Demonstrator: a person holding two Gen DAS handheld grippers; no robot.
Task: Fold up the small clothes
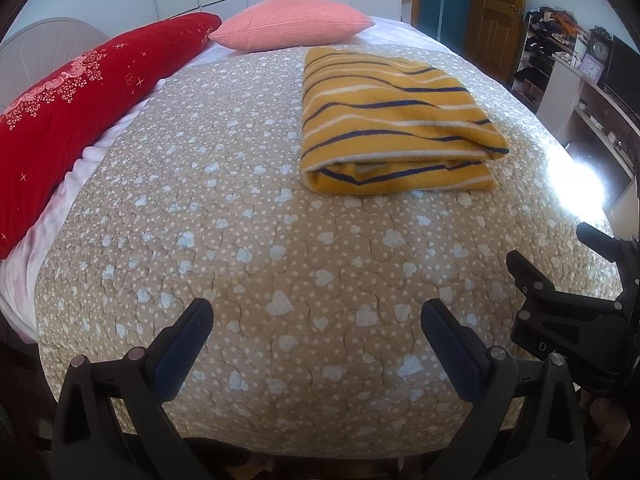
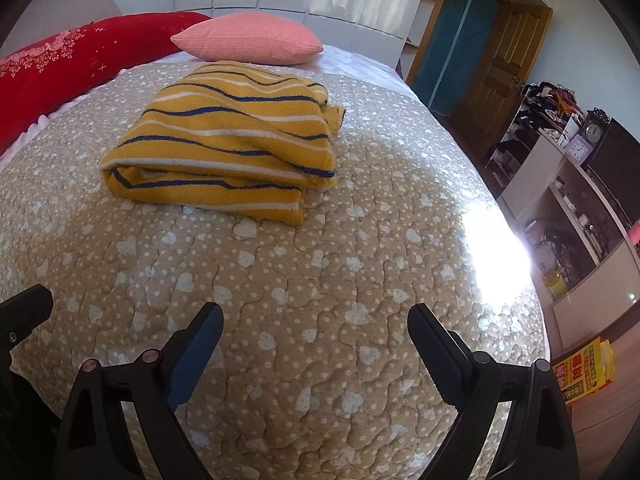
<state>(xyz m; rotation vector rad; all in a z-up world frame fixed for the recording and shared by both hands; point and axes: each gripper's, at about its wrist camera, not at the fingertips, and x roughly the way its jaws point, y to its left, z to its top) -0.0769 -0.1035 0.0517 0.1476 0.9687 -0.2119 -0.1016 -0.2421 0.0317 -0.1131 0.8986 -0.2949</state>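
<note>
A yellow garment with navy and white stripes [image 1: 392, 120] lies folded on the beige heart-print quilt [image 1: 248, 240]; it also shows in the right wrist view [image 2: 224, 148], left of centre. My left gripper [image 1: 316, 316] is open and empty, held low over the quilt well short of the garment. My right gripper [image 2: 316, 320] is open and empty, also near the quilt's front part. The right gripper also shows at the right edge of the left wrist view [image 1: 556, 248], open.
A red pillow [image 1: 80, 100] and a pink pillow [image 1: 292, 22] lie at the bed's far left. Shelves with clocks [image 2: 576, 148] and a wooden door [image 2: 508, 64] stand to the right. A yellow box [image 2: 584, 372] sits on the floor. A bright sun patch [image 2: 496, 256] falls on the quilt.
</note>
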